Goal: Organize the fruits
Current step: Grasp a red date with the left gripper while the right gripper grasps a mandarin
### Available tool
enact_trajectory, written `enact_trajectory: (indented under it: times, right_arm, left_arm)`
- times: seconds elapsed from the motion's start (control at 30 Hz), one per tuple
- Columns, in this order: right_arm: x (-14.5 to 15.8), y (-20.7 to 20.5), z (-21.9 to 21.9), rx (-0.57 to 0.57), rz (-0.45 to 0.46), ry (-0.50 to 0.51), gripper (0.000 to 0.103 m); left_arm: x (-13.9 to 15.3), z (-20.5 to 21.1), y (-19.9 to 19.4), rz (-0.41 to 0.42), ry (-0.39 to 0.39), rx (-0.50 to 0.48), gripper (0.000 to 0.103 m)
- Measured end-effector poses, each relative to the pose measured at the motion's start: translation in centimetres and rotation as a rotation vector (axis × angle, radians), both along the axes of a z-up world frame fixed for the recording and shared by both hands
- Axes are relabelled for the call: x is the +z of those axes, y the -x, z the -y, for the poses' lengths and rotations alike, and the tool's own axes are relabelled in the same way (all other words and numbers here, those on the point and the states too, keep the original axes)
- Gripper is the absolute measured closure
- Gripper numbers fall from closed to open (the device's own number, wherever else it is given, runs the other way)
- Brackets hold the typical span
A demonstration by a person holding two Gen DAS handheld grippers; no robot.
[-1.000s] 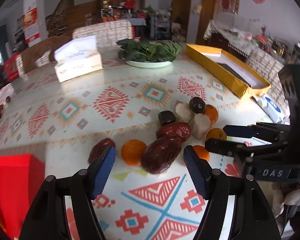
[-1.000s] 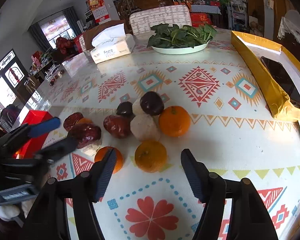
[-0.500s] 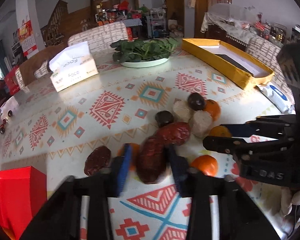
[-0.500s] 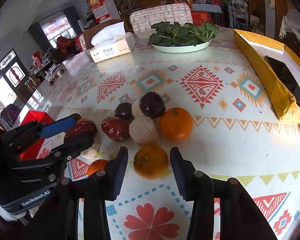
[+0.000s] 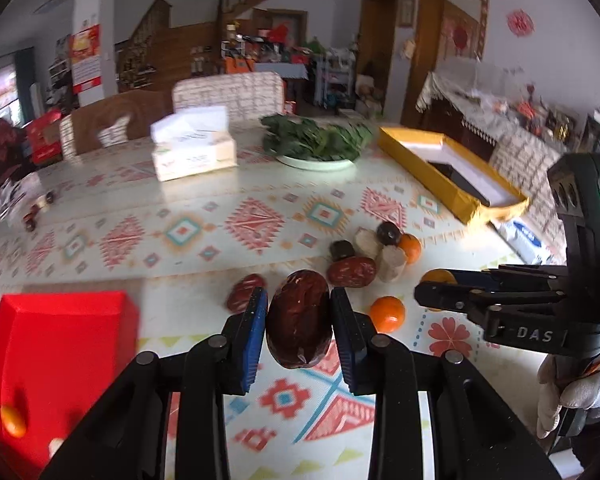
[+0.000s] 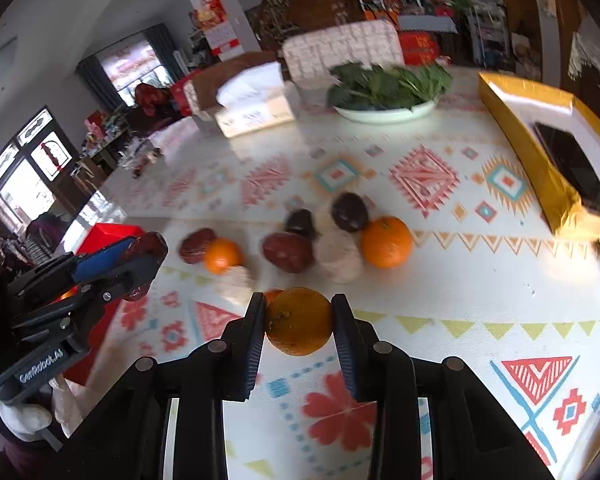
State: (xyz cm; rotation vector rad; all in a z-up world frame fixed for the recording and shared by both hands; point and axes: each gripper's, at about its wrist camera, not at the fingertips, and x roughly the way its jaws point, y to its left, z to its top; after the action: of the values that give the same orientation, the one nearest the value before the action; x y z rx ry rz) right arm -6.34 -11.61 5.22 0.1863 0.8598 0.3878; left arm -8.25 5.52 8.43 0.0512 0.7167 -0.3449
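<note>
My left gripper (image 5: 298, 297) is shut on a large dark-red date (image 5: 299, 320), held just above the patterned tablecloth (image 5: 204, 220). In the right wrist view my right gripper (image 6: 298, 300) has a small orange (image 6: 299, 321) between its pads; the jaws are still closing and the pads press on it. On the table lies the rest of the pile: another red date (image 5: 351, 272), oranges (image 5: 387, 314), dark plums (image 5: 342, 249) and pale chunks (image 5: 392, 264). A red box (image 5: 60, 344) sits at the left, beside the left gripper (image 6: 148, 256). The right gripper (image 5: 440, 288) shows at the right.
At the back stand a tissue box (image 5: 194, 152), a white plate of leafy greens (image 5: 316, 146) and a long yellow box (image 5: 452, 176) with a dark phone in it. A white packet (image 5: 524, 236) lies by the right edge. Chairs stand behind the table.
Both grippers went from open to closed, the left on the date and the right on the orange. Both then rose, lifting their fruit off the cloth.
</note>
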Motion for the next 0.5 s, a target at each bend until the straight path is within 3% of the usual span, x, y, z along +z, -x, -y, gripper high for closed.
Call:
enact_trajectory:
  times: [0.13, 0.33, 0.5]
  right_arm:
    - [1.8, 1.2, -2.1, 0.051, 0.031, -0.017, 0.067]
    - [3.5, 1.7, -6.0, 0.158, 0.02, -0.123, 0.067]
    - [3.6, 1.5, -11.2, 0.234, 0.011, -0.101, 0.067]
  left_arm:
    - [0.9, -3.5, 1.2, 0.025, 0.01, 0.076, 0.072]
    - [1.0, -9.6, 2.4, 0.031, 0.031, 0.197, 0.072]
    - [0.3, -15.1, 2.5, 0.021, 0.044, 0.305, 0.072]
